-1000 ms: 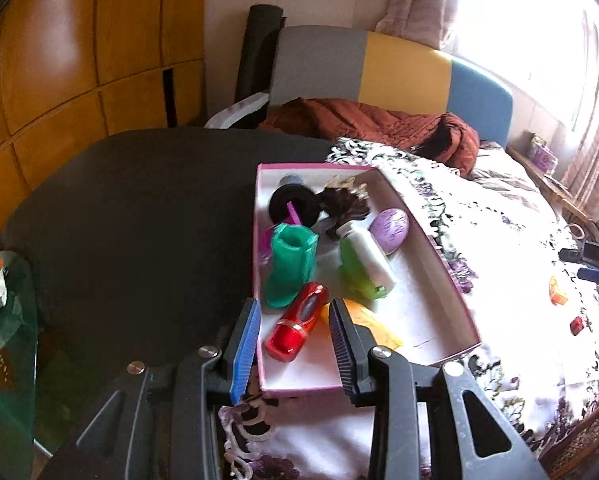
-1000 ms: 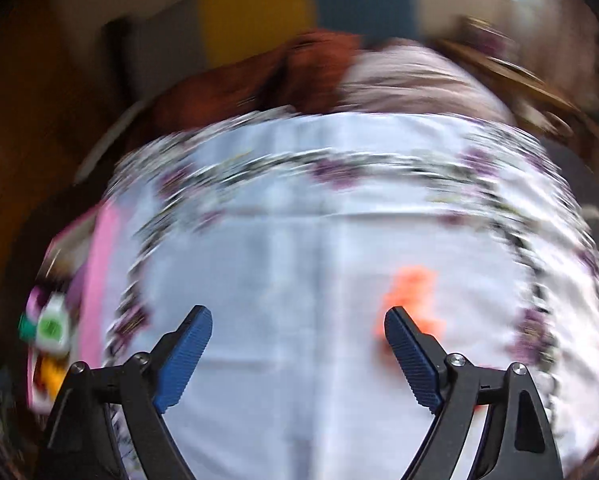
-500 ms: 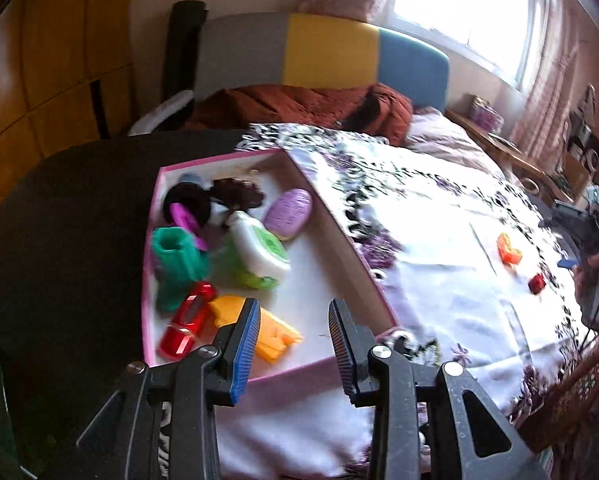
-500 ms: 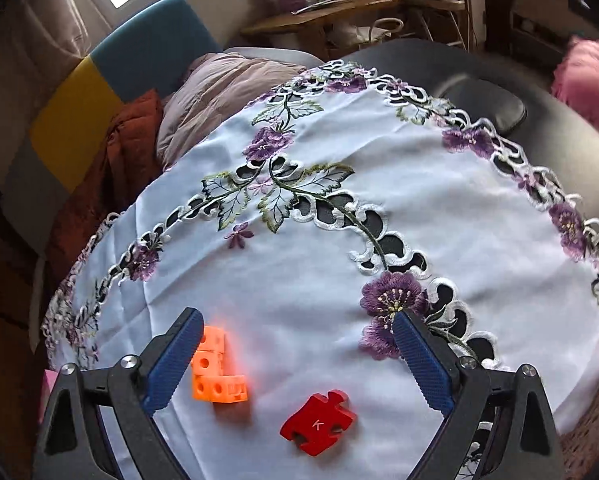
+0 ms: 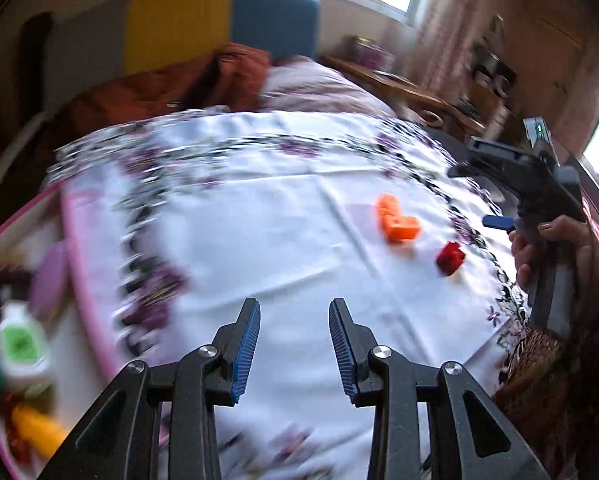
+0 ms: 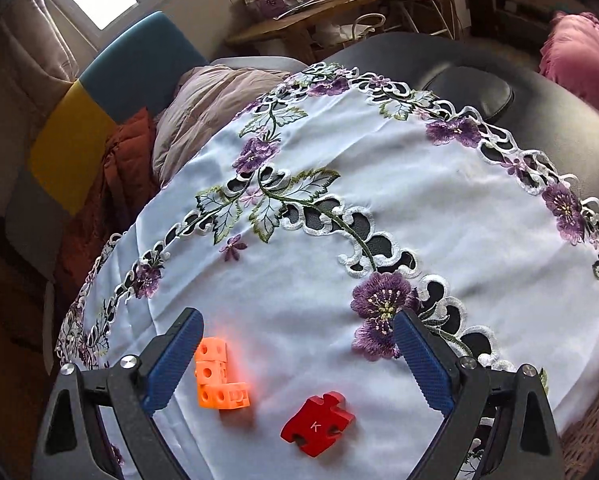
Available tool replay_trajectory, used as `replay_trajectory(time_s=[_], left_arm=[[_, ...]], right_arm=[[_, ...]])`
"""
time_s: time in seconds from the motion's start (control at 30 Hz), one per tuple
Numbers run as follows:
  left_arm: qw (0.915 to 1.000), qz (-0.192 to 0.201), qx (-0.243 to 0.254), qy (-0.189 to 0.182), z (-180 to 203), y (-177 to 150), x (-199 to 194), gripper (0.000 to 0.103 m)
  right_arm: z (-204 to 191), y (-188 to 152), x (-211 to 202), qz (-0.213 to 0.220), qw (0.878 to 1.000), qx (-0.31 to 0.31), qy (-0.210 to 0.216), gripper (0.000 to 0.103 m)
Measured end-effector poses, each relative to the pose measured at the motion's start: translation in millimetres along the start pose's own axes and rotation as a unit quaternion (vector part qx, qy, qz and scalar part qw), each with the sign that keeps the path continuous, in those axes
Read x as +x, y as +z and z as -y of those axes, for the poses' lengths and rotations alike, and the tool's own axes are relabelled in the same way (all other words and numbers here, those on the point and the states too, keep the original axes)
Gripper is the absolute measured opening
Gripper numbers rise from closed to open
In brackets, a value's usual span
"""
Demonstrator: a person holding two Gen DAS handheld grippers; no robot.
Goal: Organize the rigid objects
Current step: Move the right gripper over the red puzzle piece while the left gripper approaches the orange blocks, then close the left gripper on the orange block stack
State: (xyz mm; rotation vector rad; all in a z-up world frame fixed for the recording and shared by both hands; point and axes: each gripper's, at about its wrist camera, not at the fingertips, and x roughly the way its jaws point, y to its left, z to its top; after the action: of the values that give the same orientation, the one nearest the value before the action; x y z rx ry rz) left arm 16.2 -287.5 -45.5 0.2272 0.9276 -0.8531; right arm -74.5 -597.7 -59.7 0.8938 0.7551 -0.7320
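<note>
An orange L-shaped block piece [image 6: 218,378] and a red puzzle piece marked K [image 6: 317,422] lie on the white embroidered tablecloth [image 6: 339,184]. My right gripper [image 6: 297,362] is open wide and empty, just above them, with both pieces between its fingers. In the left wrist view the orange piece [image 5: 397,222] and red piece [image 5: 450,258] lie far right, beyond my left gripper [image 5: 293,344], which is open and empty over the cloth. The pink-rimmed box [image 5: 81,280] with a green-labelled bottle [image 5: 19,344] and other items is at the left edge. The right gripper [image 5: 539,208] shows at far right.
A sofa with yellow and blue cushions [image 6: 111,92] and brown and pink blankets stands behind the table. A wooden shelf [image 6: 311,16] with small items is beyond. The black table edge [image 6: 539,92] shows past the cloth. A pink cushion [image 6: 579,60] is at the right.
The left gripper has swung right, away from the box toward the middle of the cloth. The right gripper has moved a little closer to the orange and red pieces.
</note>
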Motion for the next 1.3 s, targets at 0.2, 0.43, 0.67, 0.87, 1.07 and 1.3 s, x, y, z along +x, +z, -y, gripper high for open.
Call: replay_trajectory(time_s=[0.2,0.43,0.67,0.87,1.07,1.3], left_arm=[[0.9975,-0.028,0.027,-0.059,38.7,25.6,42.4,0.036],[0.9948,-0.041,0.052,-0.078,67.6,52.9,78.1,0.041],[0.9927,-0.052,0.058,-0.092,84.7,68.1,101.5,0.062],[0.9926,-0.066,0.067,-0.078,96.2,72.2,125.0,0.064],[0.9940,-0.073,0.052,-0.063,94.7,77.2,142.3,0.062],[0.9946,-0.057,0.069,-0.053,87.7,69.2,137.8,0.042]], right_arm=[[4.5,2.4,-2.4,0.007,1.000,0.013,0.004,0.097],[11.6,5.7,-4.7,0.010,0.999,0.036,0.018,0.097],[13.0,5.5,-2.4,0.003,0.999,0.043,0.025,0.097],[14.1,5.5,-1.9,0.001,0.999,0.046,0.029,0.097],[13.0,4.7,0.8,-0.005,0.999,0.045,0.029,0.097],[13.8,5.4,2.5,-0.005,0.999,0.044,0.024,0.097]])
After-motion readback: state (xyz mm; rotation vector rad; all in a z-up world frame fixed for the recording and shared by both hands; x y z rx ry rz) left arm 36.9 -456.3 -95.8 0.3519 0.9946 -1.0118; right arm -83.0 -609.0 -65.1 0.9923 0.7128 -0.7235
